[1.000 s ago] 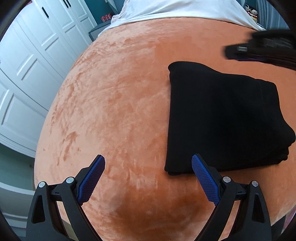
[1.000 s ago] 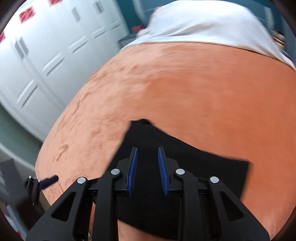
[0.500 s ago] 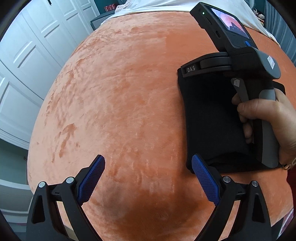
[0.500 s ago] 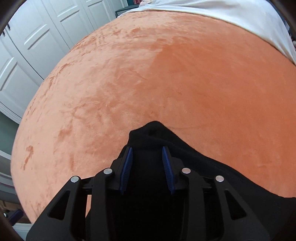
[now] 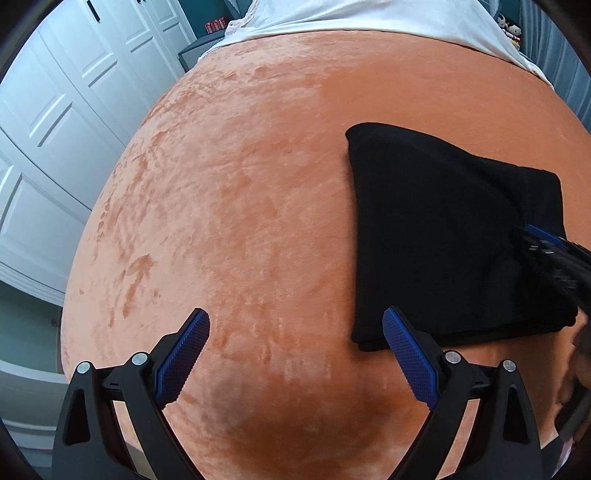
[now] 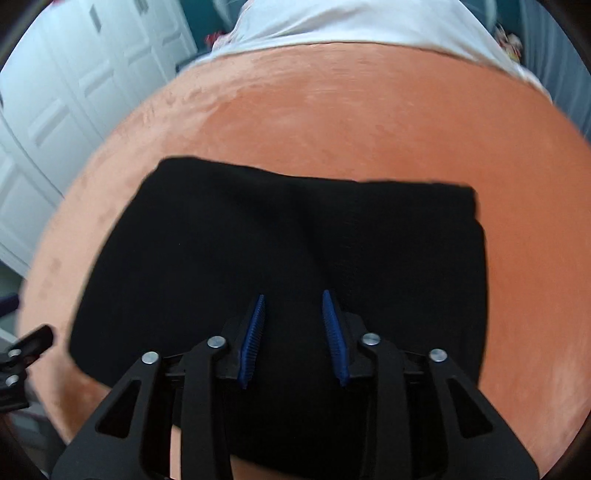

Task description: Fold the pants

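Note:
The black pants (image 5: 443, 236) lie folded into a compact rectangle on the orange velvet bed cover (image 5: 240, 203). My left gripper (image 5: 295, 350) is wide open and empty, over bare cover just left of the pants' near corner. My right gripper (image 6: 293, 332) hovers above the folded pants (image 6: 277, 240), its blue pads a narrow gap apart with nothing between them. In the left wrist view the right gripper (image 5: 546, 251) shows blurred over the pants' right side.
White wardrobe doors (image 5: 55, 147) stand to the left beyond the bed's edge. A white sheet (image 5: 369, 18) covers the far end of the bed. The left gripper's edge (image 6: 22, 354) shows at the lower left of the right wrist view.
My right gripper has pulled back from the far part of the pants toward their near right side, with its jaws slightly wider. My left gripper has barely moved.

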A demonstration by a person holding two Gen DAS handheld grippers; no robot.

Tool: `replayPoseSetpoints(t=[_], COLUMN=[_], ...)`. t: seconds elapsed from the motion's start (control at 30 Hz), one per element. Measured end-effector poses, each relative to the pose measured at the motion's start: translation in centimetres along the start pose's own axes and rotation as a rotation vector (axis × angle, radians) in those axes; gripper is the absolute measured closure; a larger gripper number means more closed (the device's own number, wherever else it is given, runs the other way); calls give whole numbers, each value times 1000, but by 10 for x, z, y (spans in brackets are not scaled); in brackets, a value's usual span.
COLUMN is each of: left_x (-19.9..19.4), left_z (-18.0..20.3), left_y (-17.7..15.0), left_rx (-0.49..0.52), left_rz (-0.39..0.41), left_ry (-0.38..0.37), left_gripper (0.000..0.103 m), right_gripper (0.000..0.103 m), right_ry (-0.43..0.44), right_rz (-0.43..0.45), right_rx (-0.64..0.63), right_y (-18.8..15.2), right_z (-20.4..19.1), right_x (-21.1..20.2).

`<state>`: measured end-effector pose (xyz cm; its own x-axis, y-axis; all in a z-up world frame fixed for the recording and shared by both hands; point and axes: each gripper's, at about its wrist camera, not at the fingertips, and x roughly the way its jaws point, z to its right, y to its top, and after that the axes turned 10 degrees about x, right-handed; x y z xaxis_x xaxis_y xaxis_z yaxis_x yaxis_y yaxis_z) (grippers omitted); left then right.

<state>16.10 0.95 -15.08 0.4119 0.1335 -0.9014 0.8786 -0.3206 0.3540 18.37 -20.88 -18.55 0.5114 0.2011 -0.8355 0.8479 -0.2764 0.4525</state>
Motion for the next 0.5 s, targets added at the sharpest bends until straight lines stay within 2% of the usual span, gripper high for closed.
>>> replayPoseSetpoints(t=[0.1,0.17,0.2,0.3,0.37,0.43,0.5], left_x=[-4,-6,-9,-21,-27,-29,-30], left_z=[8,13,18,29,36,39,42], left_y=[3,6,8,12,14,14,13], left_rx=[2,-4,-3,22,35,31,36], left_rz=[-5,-5,-4,25,32,25,17], left_ry=[10,-2,2,26,41,30,15], left_gripper=[10,10,10,10,10,10,10], right_gripper=[73,73,69,68,67,65,60], right_ry=[-57,-123,-142,-98,-96,-117,-95], right_rz=[77,27,19,28,75,13,49], right_rx=[40,38,32,68,65,52,56], right_y=[-5,-20,-27,-28,-28,-39,-51], right_z=[14,33,42,48,44,50,58], right_x=[-42,-32,-26,-42,-54,-33,-29])
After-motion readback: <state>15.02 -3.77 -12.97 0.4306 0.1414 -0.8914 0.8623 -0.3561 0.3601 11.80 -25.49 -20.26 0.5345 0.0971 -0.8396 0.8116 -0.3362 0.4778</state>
